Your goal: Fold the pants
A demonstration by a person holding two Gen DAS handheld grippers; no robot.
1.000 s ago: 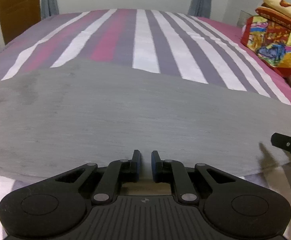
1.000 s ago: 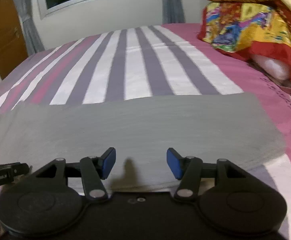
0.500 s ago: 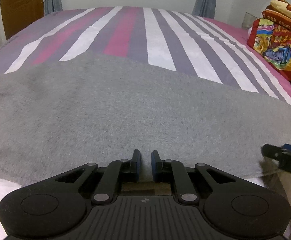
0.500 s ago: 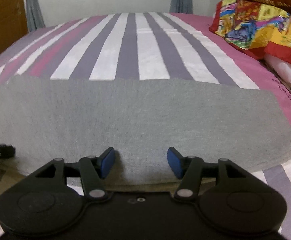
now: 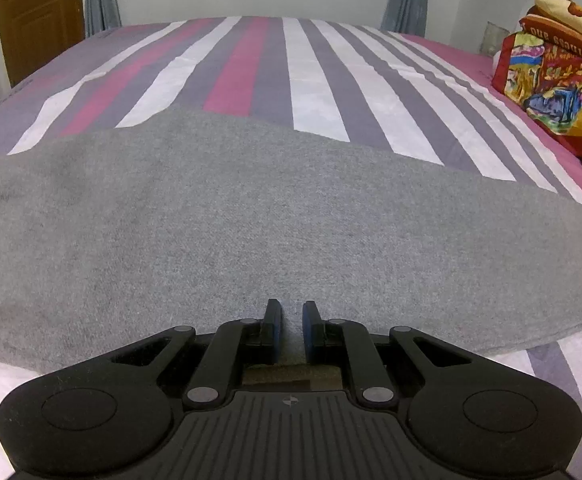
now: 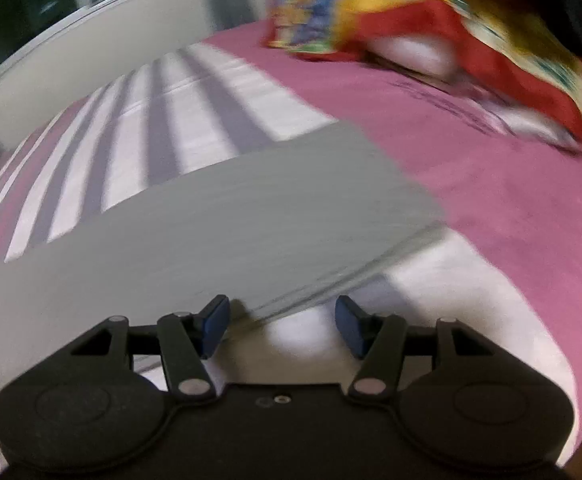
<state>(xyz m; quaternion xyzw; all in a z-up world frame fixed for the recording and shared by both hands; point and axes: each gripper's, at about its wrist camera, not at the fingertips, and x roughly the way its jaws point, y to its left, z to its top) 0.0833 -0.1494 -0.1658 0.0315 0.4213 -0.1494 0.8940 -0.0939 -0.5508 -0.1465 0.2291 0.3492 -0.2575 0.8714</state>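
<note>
The grey pants (image 5: 275, 224) lie flat across the striped bed, spreading from left to right. My left gripper (image 5: 291, 316) has its jaws nearly together with the near edge of the pants between them. In the blurred right wrist view the pants (image 6: 227, 216) end at a corner on the right. My right gripper (image 6: 282, 312) is open and empty, just off the pants' near edge, tilted toward the right end.
The bed sheet (image 5: 315, 80) has purple, pink and white stripes and a pink border (image 6: 491, 168). A stack of colourful bedding (image 5: 563, 80) sits at the right, also in the right wrist view (image 6: 471, 12). A wooden door (image 5: 39, 12) is at far left.
The right gripper has swung right and tilted, blurring its view, and has left the left wrist view. The left gripper stays shut on the pants' edge and has lowered slightly.
</note>
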